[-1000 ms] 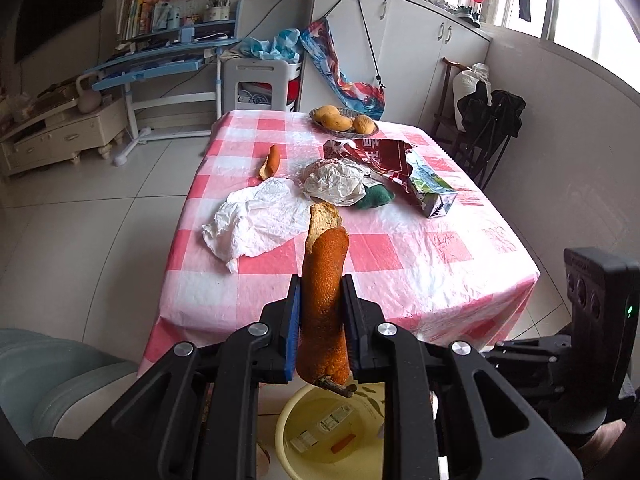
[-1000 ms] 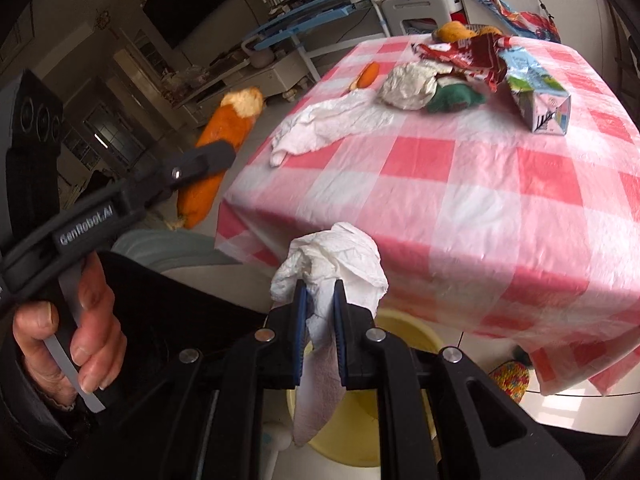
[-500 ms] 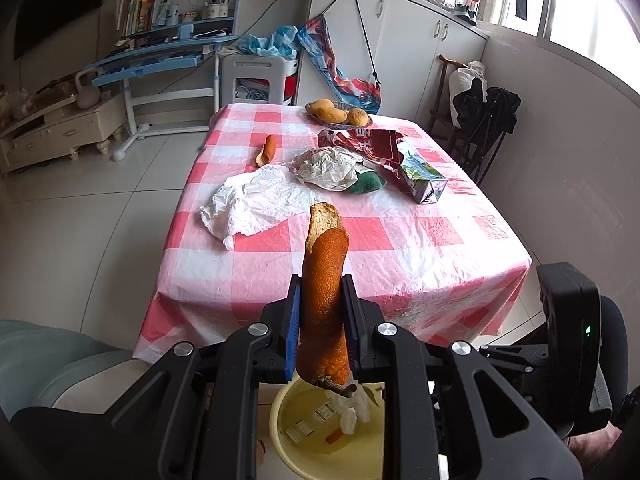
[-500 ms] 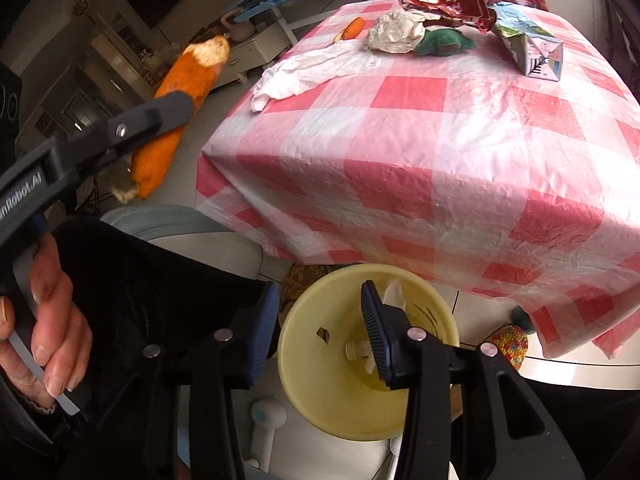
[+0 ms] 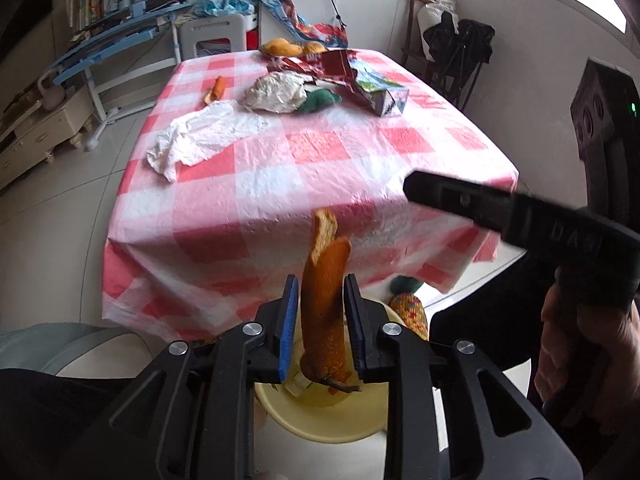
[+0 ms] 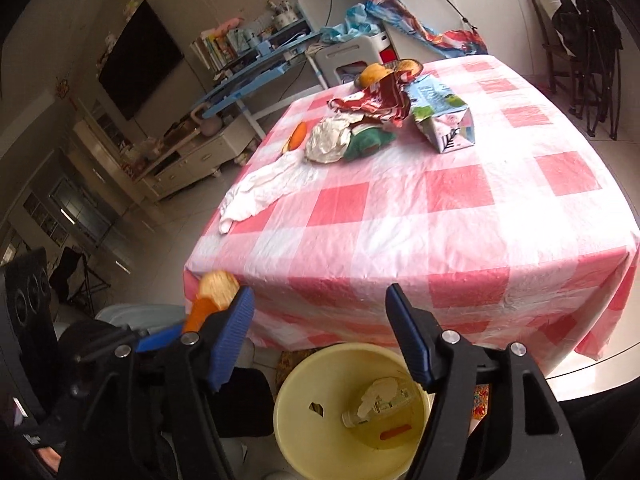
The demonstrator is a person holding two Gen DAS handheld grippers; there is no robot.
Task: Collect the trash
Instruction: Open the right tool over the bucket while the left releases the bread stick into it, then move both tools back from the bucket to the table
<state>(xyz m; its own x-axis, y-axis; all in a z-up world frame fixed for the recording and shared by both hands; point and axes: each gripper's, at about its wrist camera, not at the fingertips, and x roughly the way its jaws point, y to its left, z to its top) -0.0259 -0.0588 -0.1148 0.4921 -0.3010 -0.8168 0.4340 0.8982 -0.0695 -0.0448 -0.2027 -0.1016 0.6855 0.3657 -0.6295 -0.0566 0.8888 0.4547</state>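
Orange peel strip (image 5: 323,312) stands upright between the opening jaws of the left gripper (image 5: 322,320), pads just parting from it, directly above the round yellow plastic bin (image 5: 332,420) on the floor. Right gripper (image 6: 320,336), opening and empty, hangs over the same bin.

White tissue (image 6: 378,394) now in yellow bin (image 6: 304,436), right hand-held gripper (image 6: 320,336) empty.
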